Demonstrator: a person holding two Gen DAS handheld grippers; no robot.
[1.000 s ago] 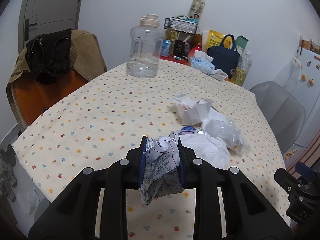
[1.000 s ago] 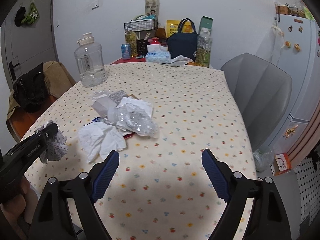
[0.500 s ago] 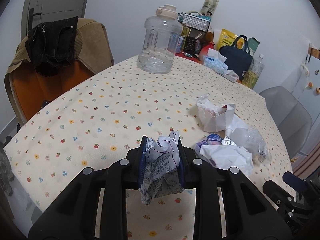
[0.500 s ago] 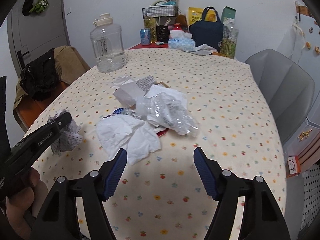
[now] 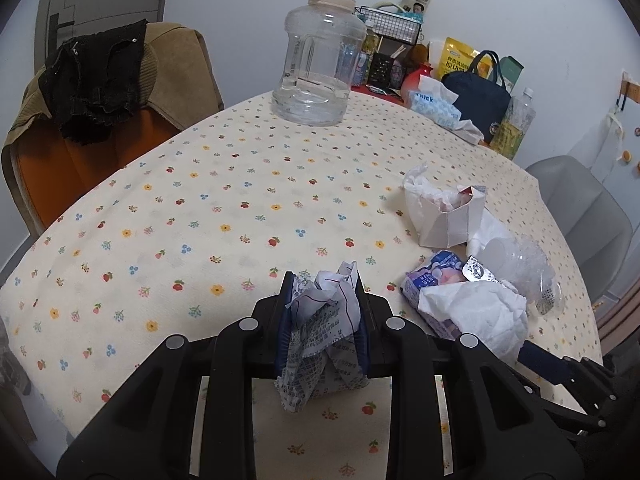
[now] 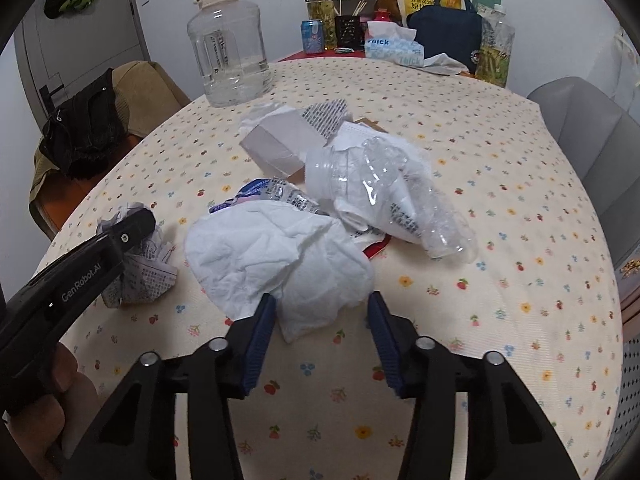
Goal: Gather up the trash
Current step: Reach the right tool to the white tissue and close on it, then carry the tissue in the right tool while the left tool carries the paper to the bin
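Paper in hand: a crumpled printed paper wad [image 5: 325, 320] sits pinched between the pads of the left hand-held gripper [image 5: 323, 322], low centre of the left view; in the right view it shows at the left edge, just above the surface [image 6: 500, 184].
Done so far: judging by this, one piece of trash is picked up; no bin or bag for it shows in either view, so where it goes I cannot tell.
Right hand-held gripper [image 6: 322, 320]: jaws closing, at a middling gap, with the near edge of the white tissue [image 6: 276, 260] between them at lower centre; the pads do not yet press on it.
Tissue: lies loose on the surface, centre of the right view, touching the rest of the pile.
Left on the surface: crushed clear bottle [image 6: 400, 192] right of centre, a torn white carton [image 6: 280, 144] behind it, a blue-and-silver wrapper [image 6: 264, 192] half under the tissue.
Not trash, likely: water jug [image 6: 228, 48], tissue box [image 6: 394, 46] and dark bag [image 6: 444, 28] at the top of the frame.
Progress: early, I judge; most of the pile remains.
Next step: finish the pinch on the tissue, then lift.
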